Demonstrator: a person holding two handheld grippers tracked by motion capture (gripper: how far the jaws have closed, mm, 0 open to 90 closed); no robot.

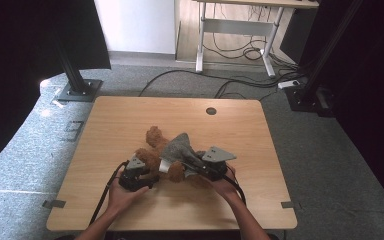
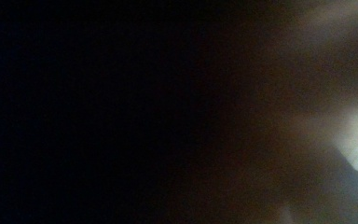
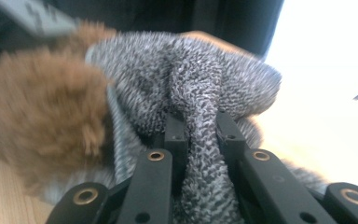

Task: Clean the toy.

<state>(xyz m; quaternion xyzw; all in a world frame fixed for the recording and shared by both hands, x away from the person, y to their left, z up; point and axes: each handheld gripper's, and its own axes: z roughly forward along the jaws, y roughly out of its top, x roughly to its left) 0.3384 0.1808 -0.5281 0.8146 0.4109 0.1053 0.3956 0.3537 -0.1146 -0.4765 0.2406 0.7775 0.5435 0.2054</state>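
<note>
Wooden tabletop, near front edge: brown teddy, grey sweater pinched in right gripper fingers; left gripper fingers' state unclear

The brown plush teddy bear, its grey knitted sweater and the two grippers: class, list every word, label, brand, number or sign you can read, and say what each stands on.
None can be read.
Brown plush teddy bear: no tag or lettering shows.
Grey knitted sweater: plain knit, no label visible.
Right gripper, shut on the sweater: bare black jaws, unmarked.
Left gripper: too small to tell.
Light wooden table: unmarked.
</note>
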